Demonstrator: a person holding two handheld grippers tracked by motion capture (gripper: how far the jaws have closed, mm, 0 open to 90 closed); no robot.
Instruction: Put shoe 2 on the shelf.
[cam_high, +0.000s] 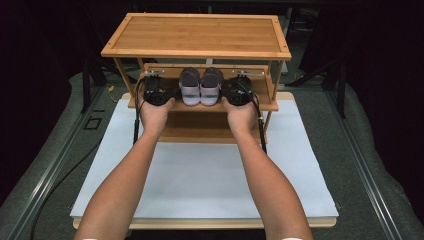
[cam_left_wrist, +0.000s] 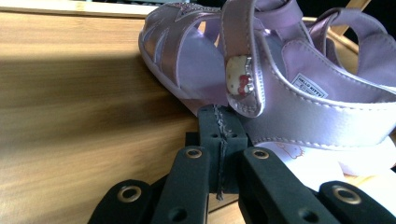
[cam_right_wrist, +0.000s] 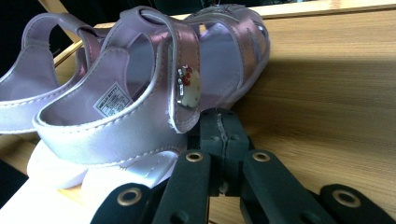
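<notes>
On the middle shelf (cam_high: 267, 106) of a bamboo rack (cam_high: 195, 35), a pair of lilac sandals stood side by side with their heels toward the person. The left sandal (cam_high: 189, 87) touched the right sandal (cam_high: 211, 86) along their inner edges. The left gripper (cam_high: 156, 90) sat on the shelf just left of the pair and the right gripper (cam_high: 240, 91) just right of it, each held from behind by a hand. In the left gripper view the jaws were pressed together with nothing between them, their tips right against the outer side of the left sandal (cam_left_wrist: 261, 84) below its strap badge. In the right gripper view the jaws were likewise pressed together and empty, close against the outer side of the right sandal (cam_right_wrist: 140, 107). The rack stood at the far end of the white worktop (cam_high: 200, 175).
</notes>
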